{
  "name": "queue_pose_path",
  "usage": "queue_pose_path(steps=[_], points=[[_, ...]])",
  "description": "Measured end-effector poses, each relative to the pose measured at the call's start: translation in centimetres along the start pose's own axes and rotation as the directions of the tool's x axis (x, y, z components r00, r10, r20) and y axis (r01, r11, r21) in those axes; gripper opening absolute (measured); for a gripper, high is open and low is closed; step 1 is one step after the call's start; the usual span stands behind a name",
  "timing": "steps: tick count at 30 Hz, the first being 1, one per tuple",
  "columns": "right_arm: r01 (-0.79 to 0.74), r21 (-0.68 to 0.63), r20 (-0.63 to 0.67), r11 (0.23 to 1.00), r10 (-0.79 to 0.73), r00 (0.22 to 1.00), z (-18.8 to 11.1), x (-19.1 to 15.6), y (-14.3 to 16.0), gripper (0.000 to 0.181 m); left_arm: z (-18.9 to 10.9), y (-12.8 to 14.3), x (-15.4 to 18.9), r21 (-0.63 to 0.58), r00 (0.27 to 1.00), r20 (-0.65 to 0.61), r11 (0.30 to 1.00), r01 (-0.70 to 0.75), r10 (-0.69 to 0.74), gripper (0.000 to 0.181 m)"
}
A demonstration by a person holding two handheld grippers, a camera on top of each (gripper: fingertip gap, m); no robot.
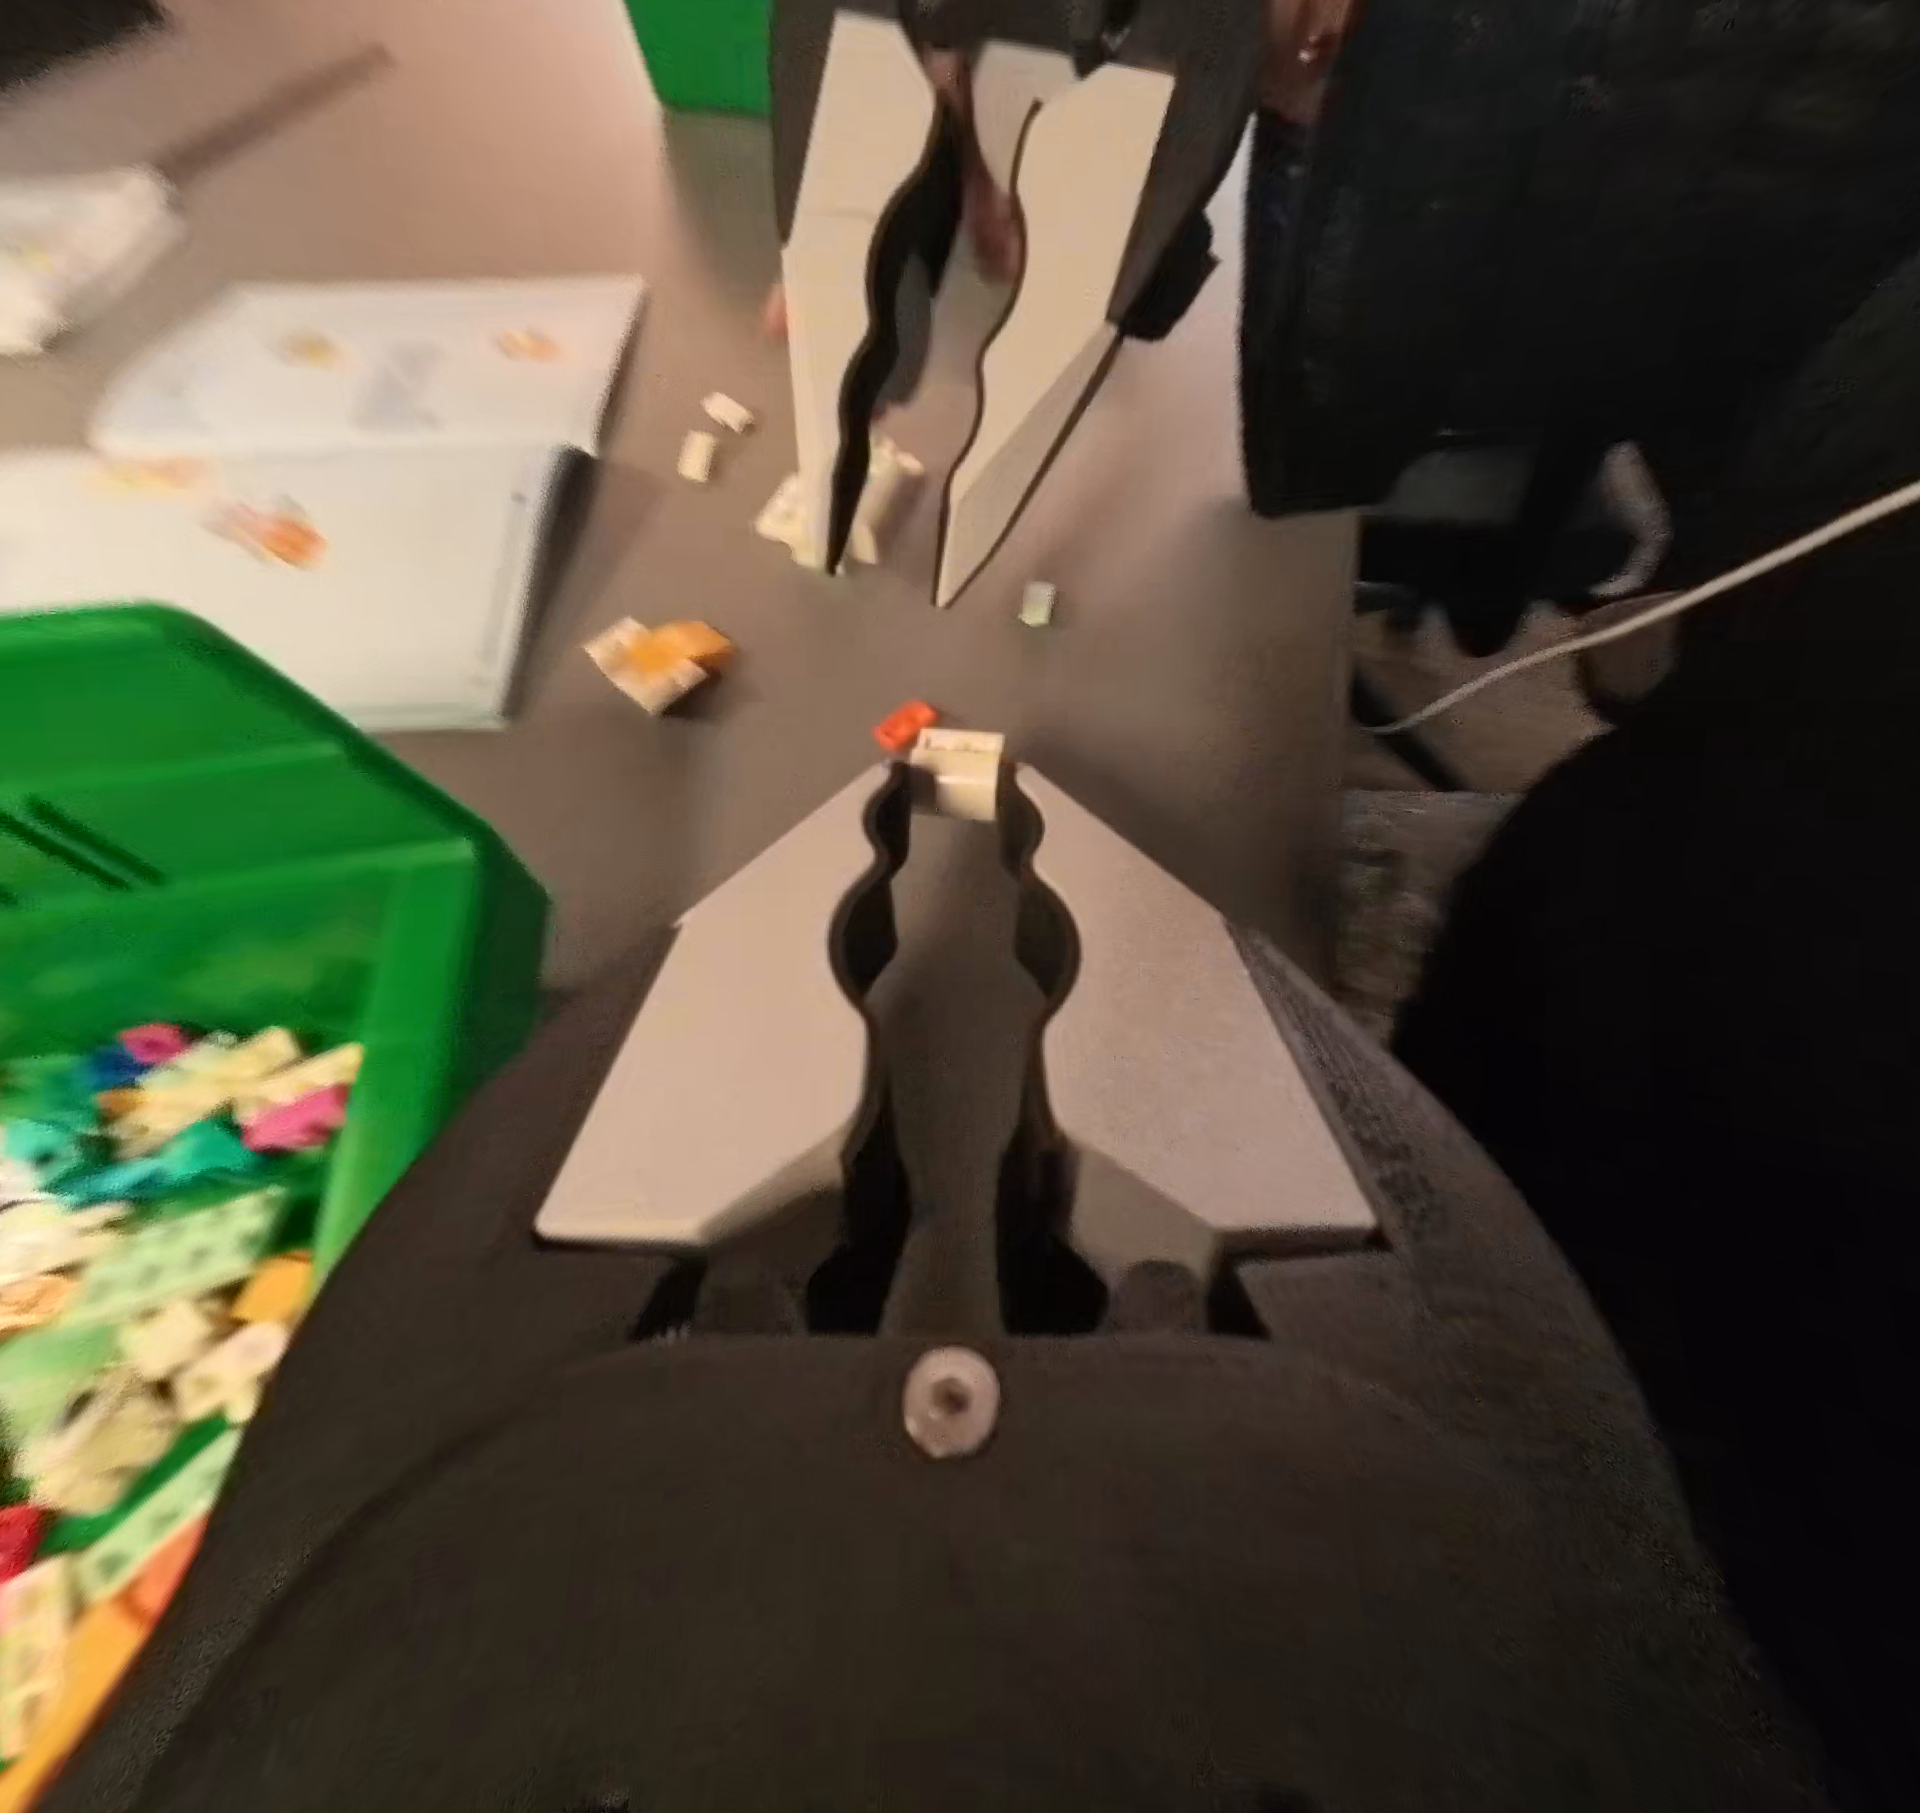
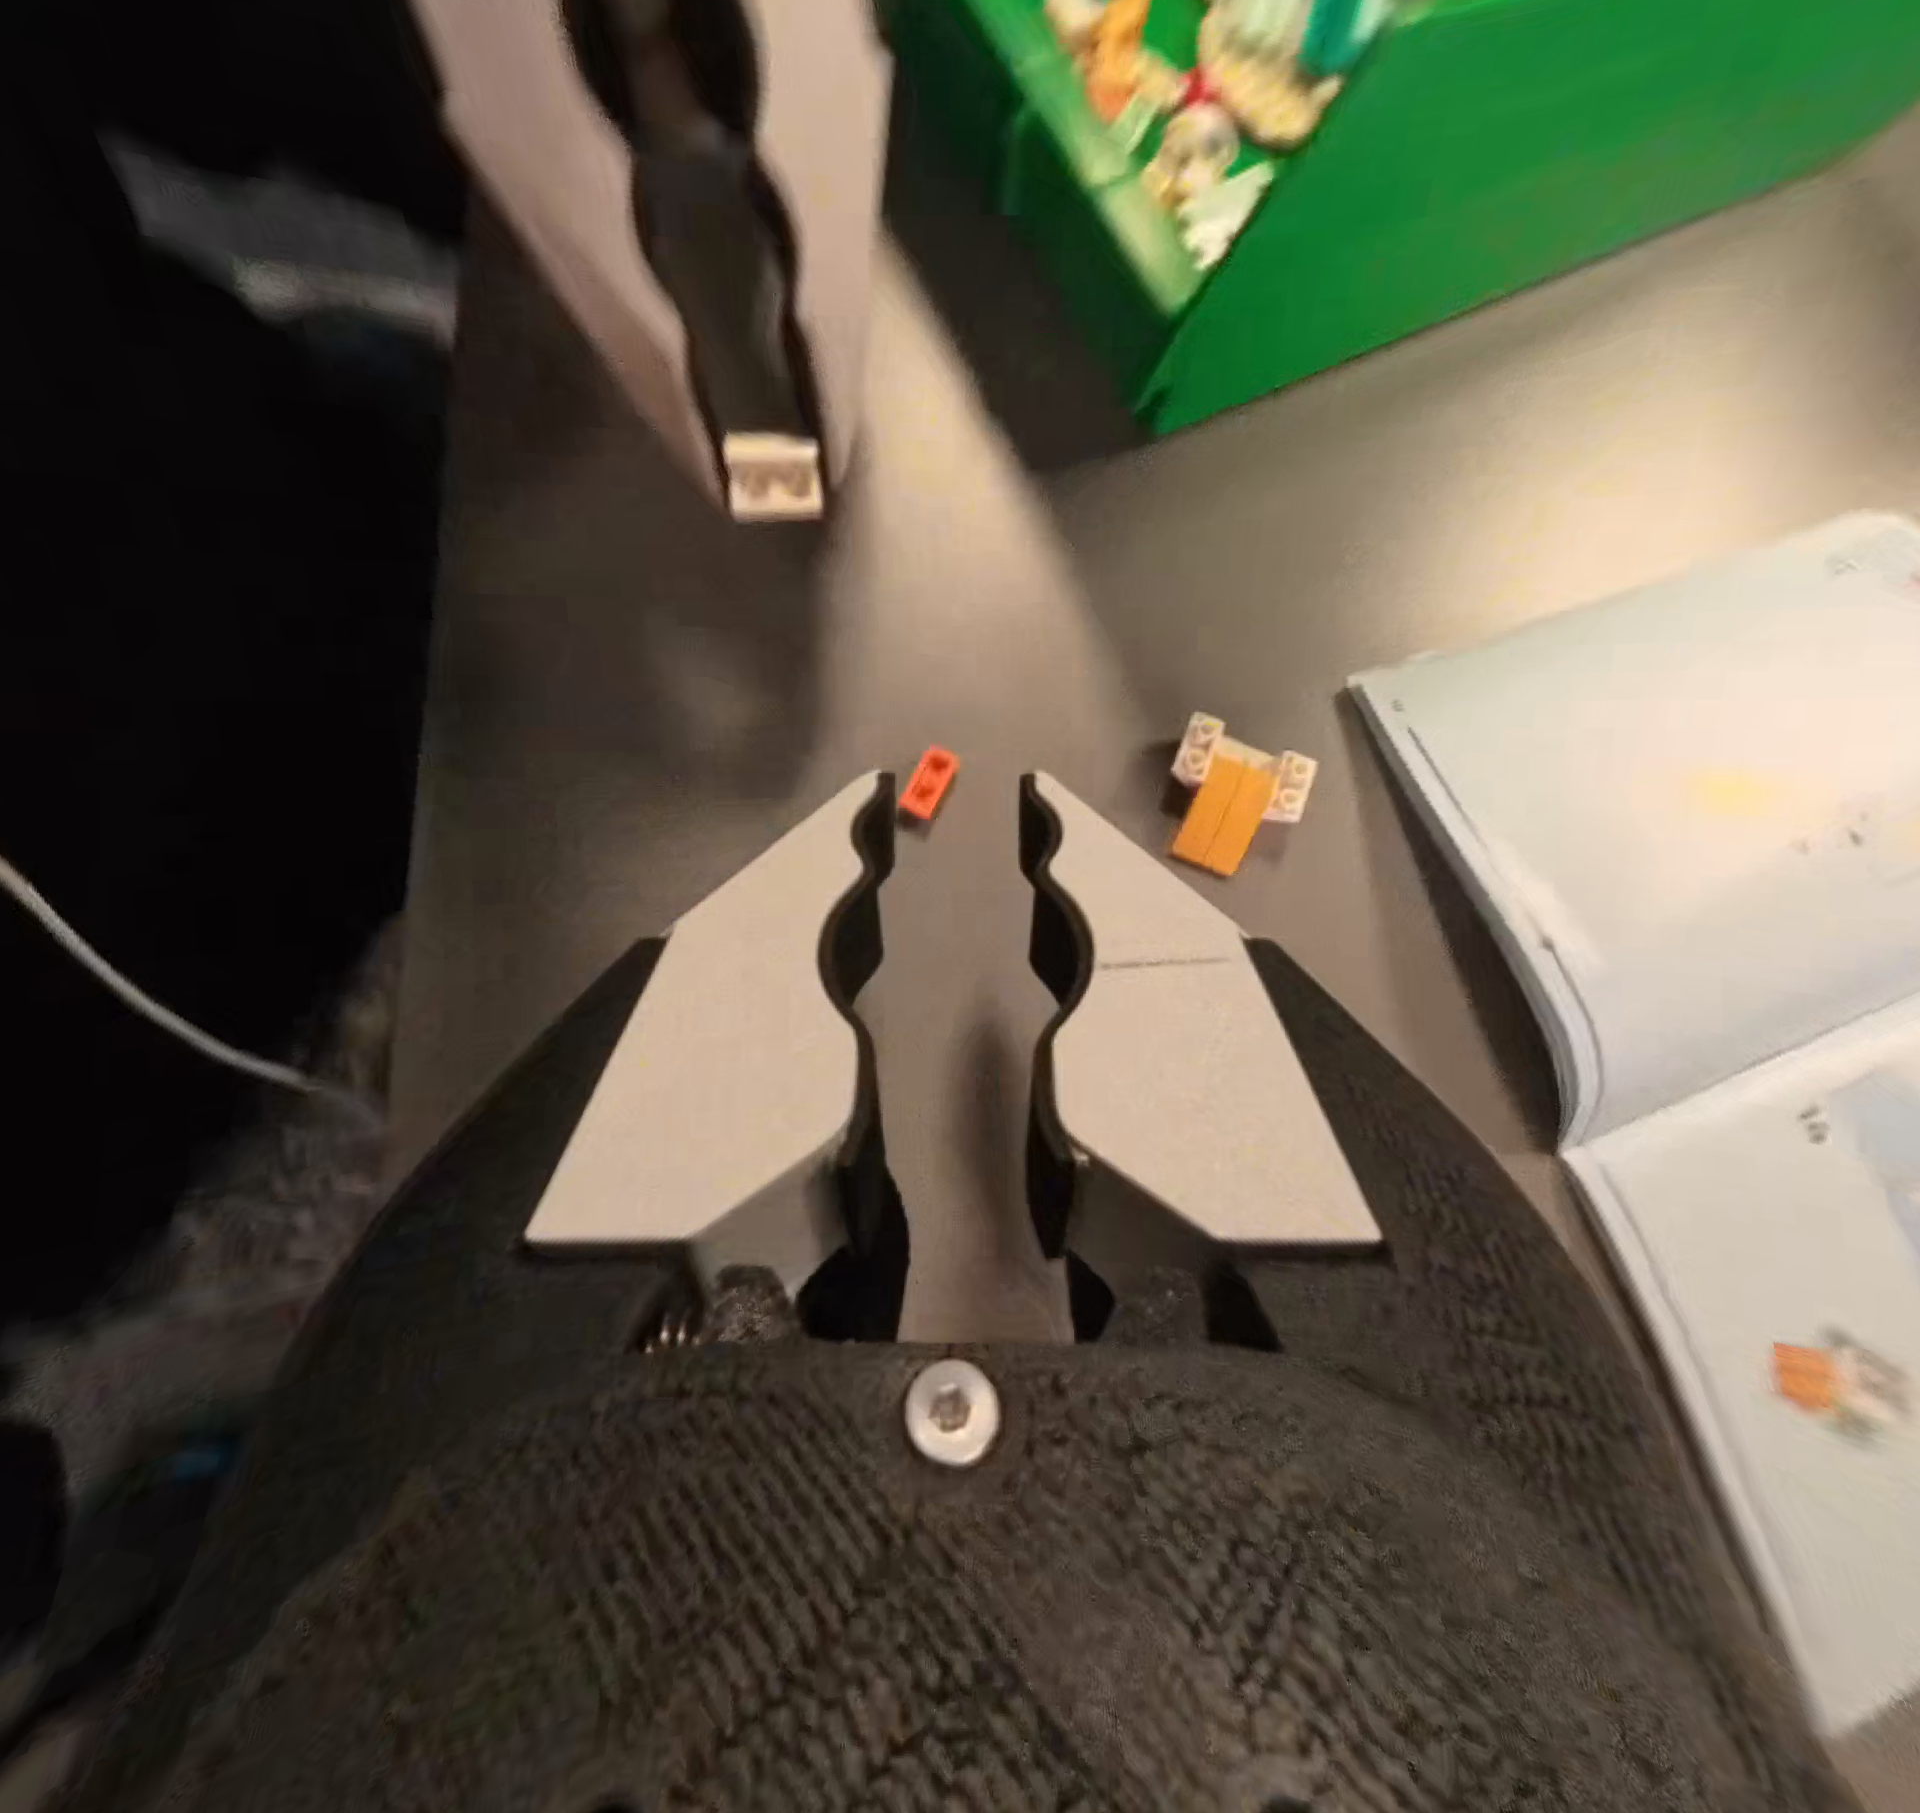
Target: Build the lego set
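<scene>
My left gripper (image 1: 956,771) is shut on a small white brick (image 1: 958,771) held at its fingertips above the grey table; the same gripper and brick (image 2: 774,480) show at the top of the right wrist view. My right gripper (image 2: 956,781) is open and empty, its tips just above the table beside a small red-orange plate (image 2: 928,779), which also shows in the left wrist view (image 1: 900,724). A part-built orange and white piece (image 2: 1236,797) lies to the right of my right gripper; it also shows in the left wrist view (image 1: 665,662). The right gripper (image 1: 888,568) hangs opposite in the left wrist view.
A green bin (image 2: 1455,236) full of mixed bricks stands at the back right; it shows at the left in the left wrist view (image 1: 260,828). An open instruction booklet (image 2: 1714,880) lies at the right. Several loose white bricks (image 1: 717,433) lie on the table. A white cable (image 1: 1662,600) runs past a dark-clothed person. Left tips to right tips: about 6 cm.
</scene>
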State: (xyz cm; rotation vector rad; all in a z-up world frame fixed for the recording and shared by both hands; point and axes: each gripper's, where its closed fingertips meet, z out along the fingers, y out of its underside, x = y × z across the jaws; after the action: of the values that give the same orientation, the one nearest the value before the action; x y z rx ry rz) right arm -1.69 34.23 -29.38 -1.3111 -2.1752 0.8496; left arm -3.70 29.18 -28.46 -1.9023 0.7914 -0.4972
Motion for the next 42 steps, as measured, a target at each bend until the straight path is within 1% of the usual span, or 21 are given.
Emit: queue_pose_path(steps=[1,2,4,7,9,12,18,22,26,32,36,42], points=[[0.048,-0.048,0.020,0.998,-0.047,0.999,0.2,-0.3,0.5,0.019,-0.1,0.4,0.2,-0.021,0.998,-0.039,0.999,0.045,-0.046,0.016],[0.058,-0.088,0.053,0.994,-0.054,0.997,0.4,-0.6,0.9,0.017,-0.1,0.8,0.1,-0.042,0.996,-0.046,0.997,0.072,-0.074,0.016],[0.041,-0.151,0.110,0.988,-0.025,0.994,0.9,-1.0,1.5,0.014,-0.3,1.4,-0.7,-0.071,0.997,-0.004,0.995,0.075,-0.076,0.016],[0.060,-0.229,0.103,0.972,-0.037,0.994,1.7,-0.7,2.7,0.010,-0.5,1.7,-1.0,-0.074,0.997,0.030,0.994,0.077,-0.075,0.017],[0.045,-0.248,0.106,0.968,-0.019,0.994,2.1,-0.8,3.1,0.010,-0.6,1.7,-1.0,-0.062,0.996,0.038,0.994,0.085,-0.083,0.016],[0.006,-0.229,0.120,0.973,0.022,0.993,2.5,-1.2,2.9,0.008,-0.7,1.9,-0.9,-0.055,0.994,0.039,0.993,0.100,-0.098,0.017],[-0.044,-0.174,0.137,0.984,0.068,0.988,3.1,-2.3,2.1,0.009,-0.7,1.7,-0.4,-0.034,0.993,0.003,0.992,0.118,-0.118,0.017],[-0.041,-0.148,0.143,0.988,0.062,0.988,3.4,-3.0,1.6,0.011,-0.7,1.6,-0.3,-0.026,0.993,-0.001,0.992,0.122,-0.122,0.017],[-0.086,-0.114,0.081,0.990,0.095,0.992,2.9,-2.2,1.2,0.014,-0.8,1.7,-0.4,-0.030,0.993,0.012,0.993,0.117,-0.117,0.017],[-0.160,-0.085,-0.063,0.984,0.155,0.986,2.5,-1.0,1.4,0.021,-0.8,2.0,-0.3,-0.032,0.992,0.018,0.991,0.128,-0.127,0.017],[-0.206,-0.064,-0.090,0.976,0.200,0.976,2.7,-1.2,1.3,0.025,-0.8,1.9,-0.4,-0.026,0.992,0.019,0.992,0.123,-0.122,0.017],[-0.239,-0.042,-0.103,0.970,0.233,0.967,3.3,-1.3,1.3,0.026,-0.7,1.9,-0.3,-0.030,0.993,0.018,0.993,0.115,-0.115,0.017]])
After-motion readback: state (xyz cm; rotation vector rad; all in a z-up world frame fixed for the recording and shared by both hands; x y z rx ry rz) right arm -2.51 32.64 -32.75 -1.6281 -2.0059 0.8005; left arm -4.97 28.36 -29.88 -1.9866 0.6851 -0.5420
